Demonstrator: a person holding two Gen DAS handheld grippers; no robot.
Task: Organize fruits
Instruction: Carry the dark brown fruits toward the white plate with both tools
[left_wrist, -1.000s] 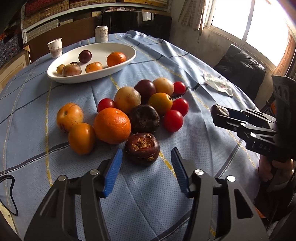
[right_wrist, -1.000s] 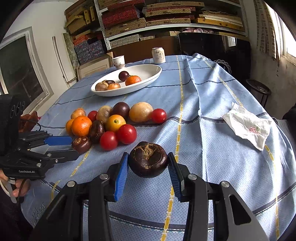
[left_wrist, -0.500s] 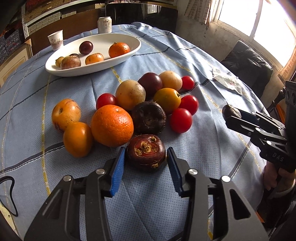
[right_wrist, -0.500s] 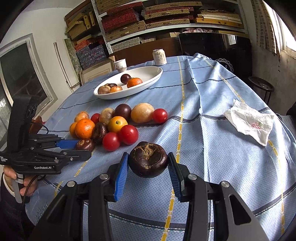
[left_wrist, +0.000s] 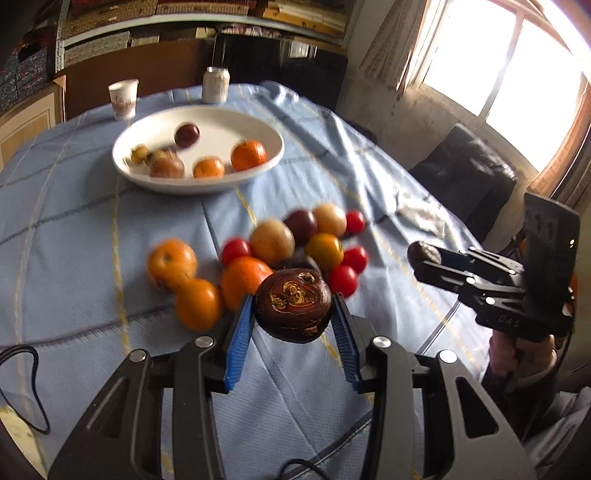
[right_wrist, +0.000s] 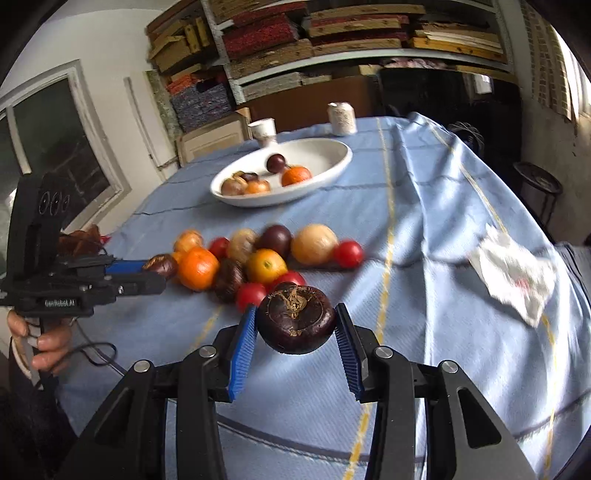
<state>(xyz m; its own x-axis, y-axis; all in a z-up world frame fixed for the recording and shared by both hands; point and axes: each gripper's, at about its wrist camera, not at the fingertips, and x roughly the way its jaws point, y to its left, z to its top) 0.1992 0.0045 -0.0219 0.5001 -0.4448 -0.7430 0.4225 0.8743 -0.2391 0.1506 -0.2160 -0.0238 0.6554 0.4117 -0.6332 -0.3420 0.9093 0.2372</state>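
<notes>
Dark-brown, scarred round fruit (left_wrist: 293, 305), low centre of the left wrist view: clamped between the blue pads (left_wrist: 239, 345) of the left gripper (left_wrist: 291, 325), clear of the blue checked tabletop (left_wrist: 74, 229).

Second dark round fruit (right_wrist: 296, 323), low centre of the right wrist view: clamped in the right gripper (right_wrist: 295, 328), likewise off the cloth.

Handling, by judgement: both fruits look firm-skinned, fairly light and slightly flattened; jaws seated across the widest part, at the sides. Rind appears rough rather than slick, so slipping seems unlikely, but hard squeezing could bruise.

White oval dish (left_wrist: 147, 177), upper left of the left view: holds a few small fruits, among them an orange one and a dark plum-like one; likely destination.

Loose pile (left_wrist: 273, 251), middle of the frame: oranges, red tomatoes, yellow and dark fruits, touching one another, well apart from the dish.

Paper cup (left_wrist: 123, 96) and can (left_wrist: 215, 84): just behind the dish.

Crumpled napkin (right_wrist: 515, 275): right side of the right view, apart from all the fruit.
</notes>
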